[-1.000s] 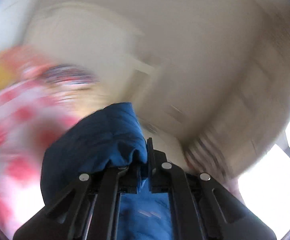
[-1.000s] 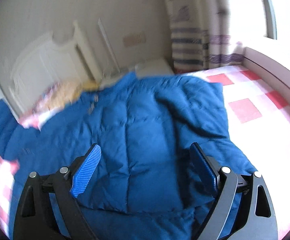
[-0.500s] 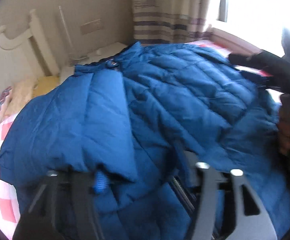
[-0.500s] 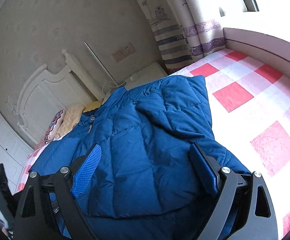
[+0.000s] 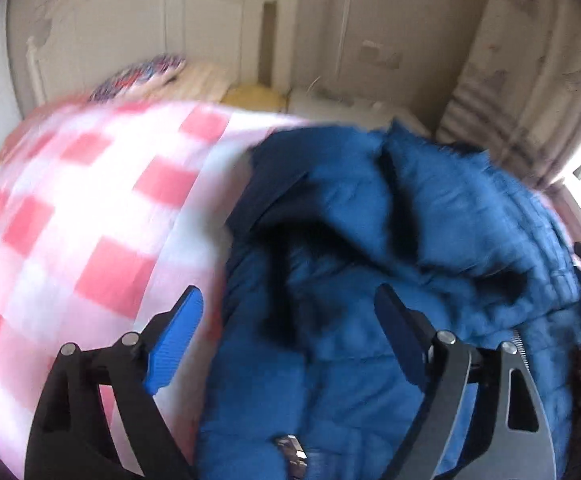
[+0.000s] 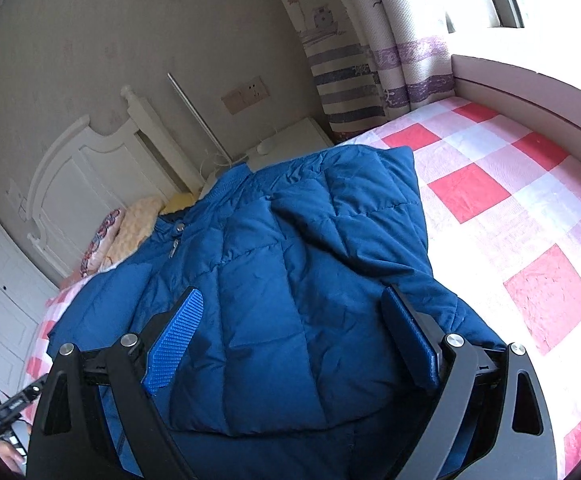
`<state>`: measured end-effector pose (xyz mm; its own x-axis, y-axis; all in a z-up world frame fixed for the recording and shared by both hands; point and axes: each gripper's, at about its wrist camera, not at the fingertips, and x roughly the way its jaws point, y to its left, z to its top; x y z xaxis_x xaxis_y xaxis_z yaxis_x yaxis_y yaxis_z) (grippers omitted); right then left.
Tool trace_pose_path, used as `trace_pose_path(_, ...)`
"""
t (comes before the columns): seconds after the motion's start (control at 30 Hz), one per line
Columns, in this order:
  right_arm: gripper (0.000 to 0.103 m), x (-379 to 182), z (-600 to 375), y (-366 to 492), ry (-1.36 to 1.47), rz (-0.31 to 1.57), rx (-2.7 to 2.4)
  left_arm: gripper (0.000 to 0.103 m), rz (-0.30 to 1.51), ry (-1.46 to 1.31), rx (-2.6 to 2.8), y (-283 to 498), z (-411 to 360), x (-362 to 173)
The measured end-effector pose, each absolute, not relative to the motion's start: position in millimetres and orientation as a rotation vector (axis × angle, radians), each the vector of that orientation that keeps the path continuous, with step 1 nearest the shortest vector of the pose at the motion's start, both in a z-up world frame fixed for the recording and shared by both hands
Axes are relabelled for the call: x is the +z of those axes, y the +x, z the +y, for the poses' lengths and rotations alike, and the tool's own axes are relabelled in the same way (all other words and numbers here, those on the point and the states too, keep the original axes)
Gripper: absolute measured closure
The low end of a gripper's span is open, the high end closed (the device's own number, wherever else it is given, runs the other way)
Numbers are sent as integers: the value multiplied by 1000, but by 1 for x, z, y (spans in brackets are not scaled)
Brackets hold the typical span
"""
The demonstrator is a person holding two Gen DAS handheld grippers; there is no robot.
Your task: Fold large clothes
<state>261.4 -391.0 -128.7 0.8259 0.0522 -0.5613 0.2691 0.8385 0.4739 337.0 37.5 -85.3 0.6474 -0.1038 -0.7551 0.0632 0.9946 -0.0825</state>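
A bed (image 6: 530, 184) covered with a pink, red and white checked sheet fills most of both views, with a white headboard (image 6: 86, 176) at its far end and a striped curtain (image 6: 354, 76) by a bright window to the right.

A large blue quilted jacket (image 6: 290, 280) lies spread on the bed. Its long axis runs away from the cameras, collar (image 6: 226, 184) toward the headboard and hem nearest the viewer. One sleeve (image 6: 354, 200) is folded in over the chest on the jacket's right side. In the left wrist view, which is blurred, the jacket (image 5: 390, 280) sits to the right of centre, bunched and rumpled, with bare checked sheet to its left.

The right hand-held gripper (image 6: 290, 332) hangs directly over the lower body of the jacket, fingers spread wide and gripping nothing. The left hand-held gripper (image 5: 290, 332) is also spread apart and empty; its left finger (image 5: 178, 336) is over the sheet and its right finger over the fabric, so it straddles the jacket's left edge.

Judging from this, the left hand-held gripper is nearer the untidy left side, and the next fold likely starts there, drawing that edge rightward across the long axis.

Pillows (image 6: 130, 224) lie by the headboard, beyond the collar.
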Motion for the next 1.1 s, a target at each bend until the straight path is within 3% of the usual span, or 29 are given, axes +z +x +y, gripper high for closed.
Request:
trace_pose_path(0.2, 14, -120, -366, 273, 421, 696, -191, 11, 894, -113, -111, 343, 47, -125)
trace_pose_path(0.4, 14, -75, -230, 282, -9, 667, 29, 5, 891, -134, -112, 344, 57, -131)
trace_pose_path(0.63, 17, -101, -105, 320, -464, 733, 59, 4, 886, -135, -115, 343, 58, -131)
trace_pose_path(0.73, 25, -113, -88, 336, -539, 735, 21, 4, 885, -138, -118, 342, 59, -131)
trace_pose_path(0.8, 53, -107, -91, 337, -486, 712, 45, 3, 884, -140, -121, 342, 59, -131)
trace_pose_path(0.87, 69, -88, -102, 331, -398, 653, 69, 3, 883, -144, -125, 343, 60, -131)
trace_pose_path(0.97, 77, -49, -147, 312, -157, 559, 86, 3, 883, -145, -125, 343, 59, -132)
trace_pose_path(1.1, 78, -29, -263, 286, 330, 476, 47, 3, 883, -145, -125, 344, 59, -132)
